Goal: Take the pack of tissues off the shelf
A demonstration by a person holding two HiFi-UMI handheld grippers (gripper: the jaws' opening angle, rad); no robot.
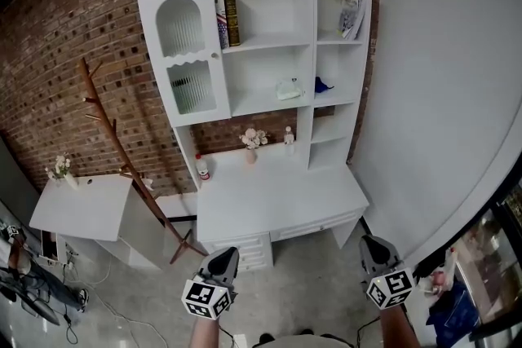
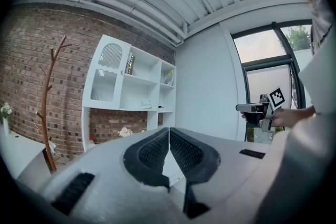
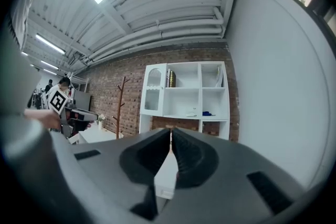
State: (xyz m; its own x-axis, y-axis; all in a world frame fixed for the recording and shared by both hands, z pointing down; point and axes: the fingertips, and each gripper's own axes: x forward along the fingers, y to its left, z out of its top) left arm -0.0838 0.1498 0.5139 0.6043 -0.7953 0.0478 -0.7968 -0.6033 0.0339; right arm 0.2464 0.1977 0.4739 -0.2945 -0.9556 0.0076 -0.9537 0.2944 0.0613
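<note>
The pack of tissues (image 1: 288,89) is a pale, soft bundle on the middle shelf of the white shelf unit (image 1: 269,45); it shows small in the left gripper view (image 2: 146,105) and the right gripper view (image 3: 192,113). Both grippers hang level in front of the desk, well short of the shelf. My left gripper (image 1: 227,254) has its jaws shut with nothing between them (image 2: 169,131). My right gripper (image 1: 369,243) is likewise shut and empty (image 3: 171,134). Each gripper sees the other out to its side.
The white desk (image 1: 277,196) under the shelves carries a flower vase (image 1: 253,139) and small bottles (image 1: 202,168). Books (image 1: 227,19) and a blue object (image 1: 323,85) sit on other shelves. A wooden coat rack (image 1: 122,151) and a small white table (image 1: 81,206) stand at the left, a plain wall at the right.
</note>
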